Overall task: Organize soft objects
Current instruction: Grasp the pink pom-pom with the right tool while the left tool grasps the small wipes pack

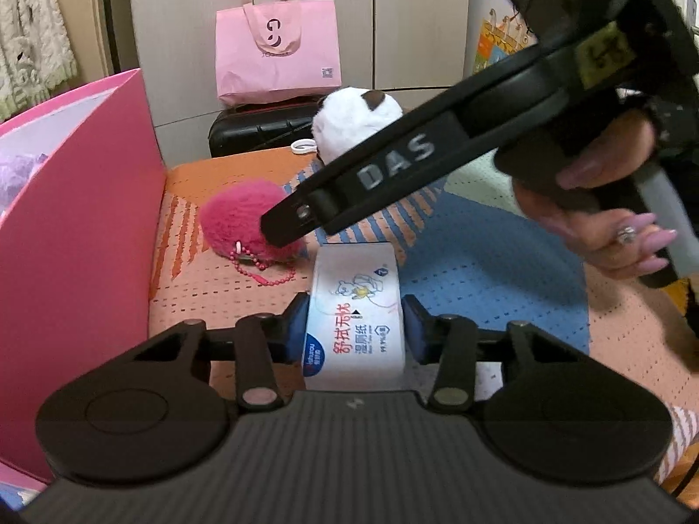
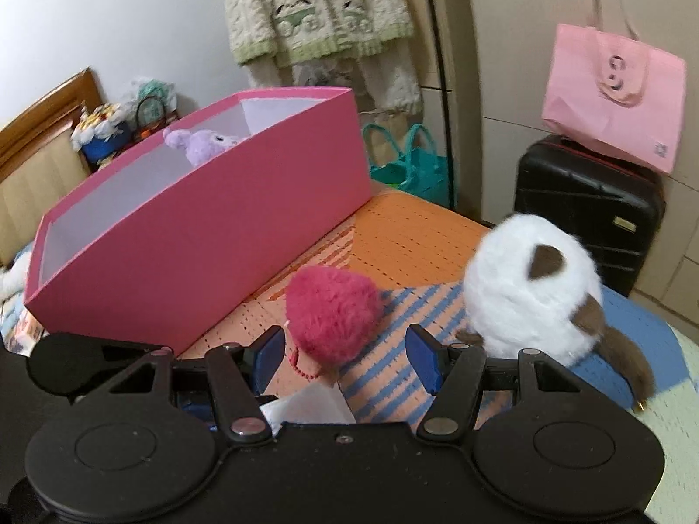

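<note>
My left gripper is shut on a white wet-wipes pack, its blue pads pressing both long sides on the bed. A fluffy pink plush with a bead chain lies just beyond it. The right gripper, held by a hand, reaches in from the upper right with its tip over that plush. In the right wrist view the right gripper is open, and the pink plush sits just ahead of its pads. A white plush with brown patches lies to the right. The pink box on the left holds a purple plush.
The bed has an orange and blue patterned cover. A pink tote bag rests on a black suitcase beyond the bed's far edge. A teal bag and a hanging knitted garment are behind the box.
</note>
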`<state>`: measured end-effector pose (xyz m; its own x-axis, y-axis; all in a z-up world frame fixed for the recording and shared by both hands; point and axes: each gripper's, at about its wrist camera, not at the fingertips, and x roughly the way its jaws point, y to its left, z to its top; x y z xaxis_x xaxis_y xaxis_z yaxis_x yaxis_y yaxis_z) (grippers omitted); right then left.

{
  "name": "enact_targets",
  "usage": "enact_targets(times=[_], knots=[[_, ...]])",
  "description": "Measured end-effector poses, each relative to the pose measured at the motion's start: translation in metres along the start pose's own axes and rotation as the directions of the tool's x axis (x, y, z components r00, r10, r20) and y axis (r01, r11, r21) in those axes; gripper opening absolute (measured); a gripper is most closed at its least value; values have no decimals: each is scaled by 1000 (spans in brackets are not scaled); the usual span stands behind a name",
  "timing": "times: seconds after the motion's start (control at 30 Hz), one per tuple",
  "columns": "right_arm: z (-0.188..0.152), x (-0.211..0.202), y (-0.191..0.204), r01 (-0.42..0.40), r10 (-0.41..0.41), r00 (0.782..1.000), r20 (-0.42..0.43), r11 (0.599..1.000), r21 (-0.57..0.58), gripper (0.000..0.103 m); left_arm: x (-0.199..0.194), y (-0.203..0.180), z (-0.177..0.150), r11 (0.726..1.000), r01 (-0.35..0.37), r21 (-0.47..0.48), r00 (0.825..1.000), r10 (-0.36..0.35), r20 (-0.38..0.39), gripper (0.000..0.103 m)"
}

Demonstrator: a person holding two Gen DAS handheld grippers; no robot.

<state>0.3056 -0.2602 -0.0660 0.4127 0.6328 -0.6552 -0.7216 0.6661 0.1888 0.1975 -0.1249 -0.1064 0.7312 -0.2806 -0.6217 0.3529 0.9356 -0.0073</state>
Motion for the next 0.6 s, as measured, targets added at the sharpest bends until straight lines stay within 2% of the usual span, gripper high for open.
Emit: enact_targets(times=[0.37, 0.43, 0.6], knots=[[8, 35, -3, -44, 43, 999, -25, 999, -23, 66, -1, -2, -3, 1000, -10, -15, 1000, 10, 15, 44], [6, 34, 1, -37, 36, 999, -17, 998, -41, 47, 0, -2, -3, 1000, -10, -13, 1000, 10, 19, 44], [2, 18, 7, 11, -9, 1000, 24, 997, -82, 43, 0, -3, -6, 1000, -20, 0, 999, 20, 38, 41]])
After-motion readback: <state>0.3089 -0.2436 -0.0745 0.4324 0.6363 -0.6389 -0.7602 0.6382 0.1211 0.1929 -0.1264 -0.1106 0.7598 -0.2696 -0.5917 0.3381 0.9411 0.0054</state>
